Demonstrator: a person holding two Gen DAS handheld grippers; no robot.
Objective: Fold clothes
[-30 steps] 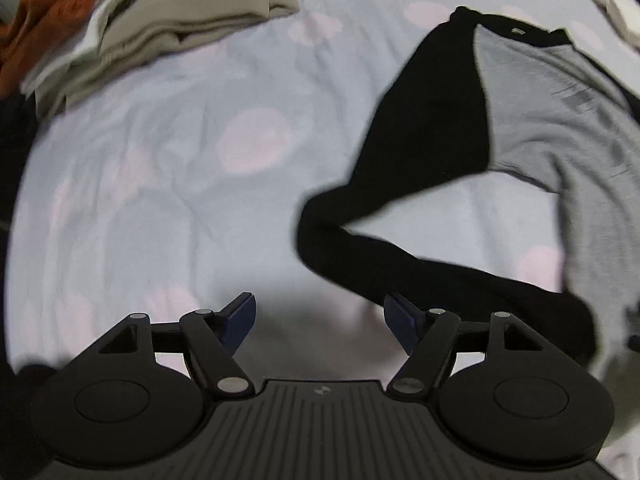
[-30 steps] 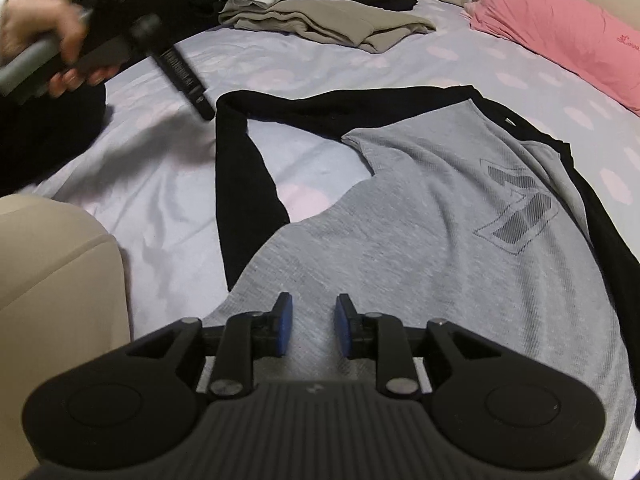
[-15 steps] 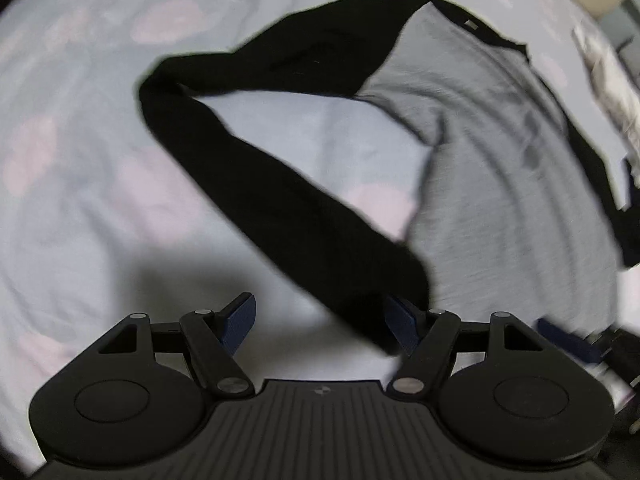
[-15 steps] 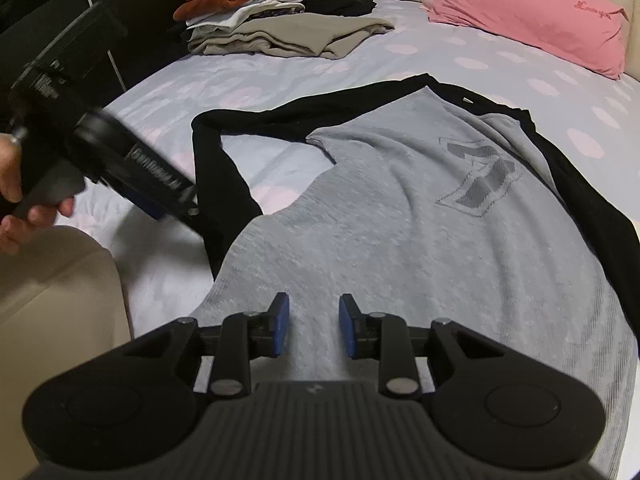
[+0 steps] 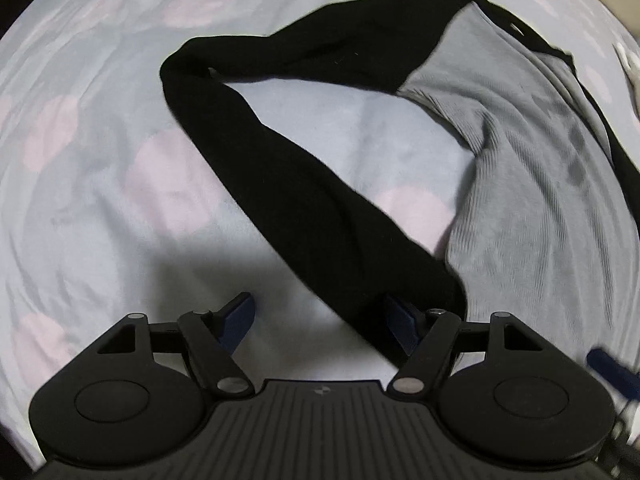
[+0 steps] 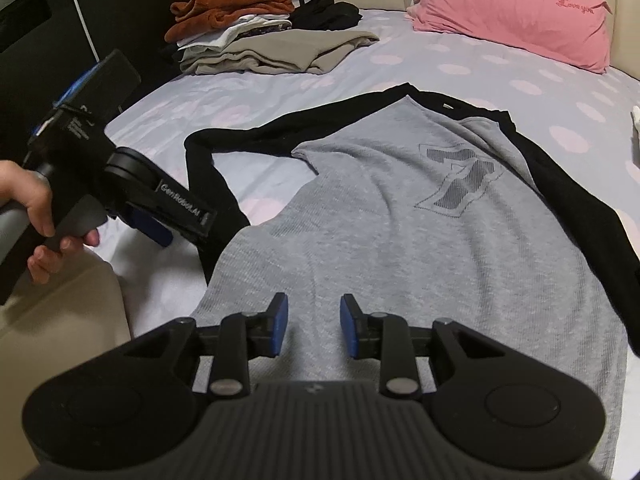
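A grey shirt (image 6: 380, 220) with black sleeves and a printed number lies flat, front up, on the dotted sheet. Its left black sleeve (image 5: 280, 176) bends back in a V, and the cuff end lies at the inner side of my left gripper's right finger. My left gripper (image 5: 318, 312) points steeply down over that cuff, open wide, pads not pressing. In the right wrist view the left gripper (image 6: 180, 232) hovers at the sleeve's end, held by a hand (image 6: 32, 208). My right gripper (image 6: 314, 320) hangs open above the shirt's lower hem, nothing between its pads.
A pile of folded clothes (image 6: 260, 40) sits at the bed's far left corner and a pink pillow (image 6: 512, 12) at the headboard. The padded beige bed edge (image 6: 60, 320) is at lower left. A small white item (image 6: 636, 120) lies at the right edge.
My left gripper swung away from the clothes pile and came down over the black sleeve's cuff. My right gripper shifted a little over the hem and its jaws stand slightly wider.
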